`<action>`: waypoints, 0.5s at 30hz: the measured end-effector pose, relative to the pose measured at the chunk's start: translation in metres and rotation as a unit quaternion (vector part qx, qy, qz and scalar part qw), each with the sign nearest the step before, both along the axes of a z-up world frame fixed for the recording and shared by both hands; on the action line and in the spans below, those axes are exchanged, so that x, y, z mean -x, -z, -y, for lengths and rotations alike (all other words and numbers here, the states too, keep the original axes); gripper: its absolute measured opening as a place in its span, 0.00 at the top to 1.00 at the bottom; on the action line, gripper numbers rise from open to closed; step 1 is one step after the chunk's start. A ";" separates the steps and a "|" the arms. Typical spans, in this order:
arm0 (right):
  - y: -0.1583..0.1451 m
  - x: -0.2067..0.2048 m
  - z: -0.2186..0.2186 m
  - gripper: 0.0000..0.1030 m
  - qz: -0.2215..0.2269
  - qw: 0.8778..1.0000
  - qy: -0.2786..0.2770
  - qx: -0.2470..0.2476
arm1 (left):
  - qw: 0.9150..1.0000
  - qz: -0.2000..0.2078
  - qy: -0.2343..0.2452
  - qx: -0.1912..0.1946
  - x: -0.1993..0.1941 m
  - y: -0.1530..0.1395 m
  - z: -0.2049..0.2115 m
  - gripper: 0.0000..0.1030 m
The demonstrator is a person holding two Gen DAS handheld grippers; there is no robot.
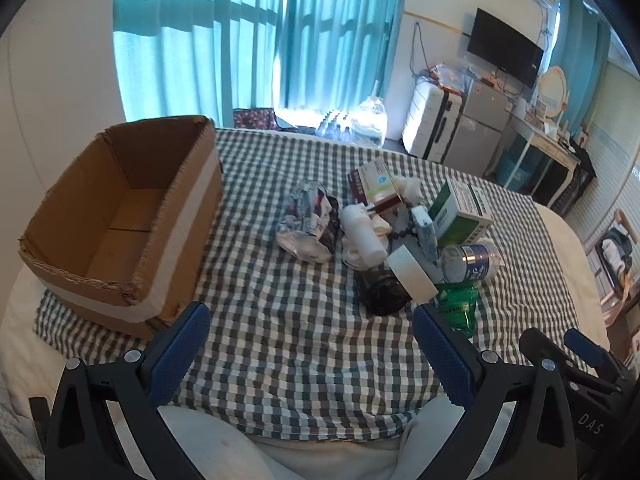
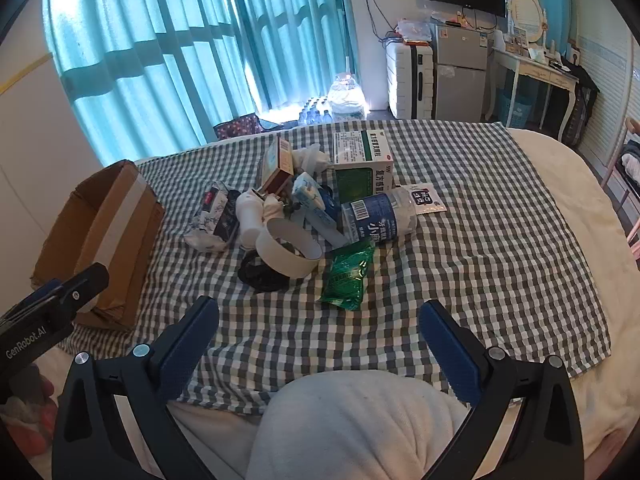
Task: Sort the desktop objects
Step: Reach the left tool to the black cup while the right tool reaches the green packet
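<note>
Two wide-open empty grippers — left gripper (image 1: 312, 334), right gripper (image 2: 320, 330) — one cardboard box (image 1: 120, 216).

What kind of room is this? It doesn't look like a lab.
Most likely a bedroom at home. The clutter lies on a checked cloth spread over what looks like a bed, with a dressing table and mirror, a small fridge and a suitcase by the wall.
</note>
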State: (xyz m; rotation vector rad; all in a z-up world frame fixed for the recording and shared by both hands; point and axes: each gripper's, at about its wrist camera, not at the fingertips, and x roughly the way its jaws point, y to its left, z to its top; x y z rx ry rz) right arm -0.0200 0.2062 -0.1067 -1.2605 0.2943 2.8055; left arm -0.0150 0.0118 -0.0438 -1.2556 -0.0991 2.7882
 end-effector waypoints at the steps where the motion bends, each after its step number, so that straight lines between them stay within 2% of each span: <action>1: 0.002 0.001 -0.002 0.02 0.001 1.000 0.000 0.004 | 1.000 0.003 0.005 0.002 0.001 0.003 -0.003 0.00; 15: 0.035 0.023 -0.033 0.17 0.035 0.999 0.012 0.031 | 0.996 0.059 0.050 0.042 0.046 0.066 -0.054 0.00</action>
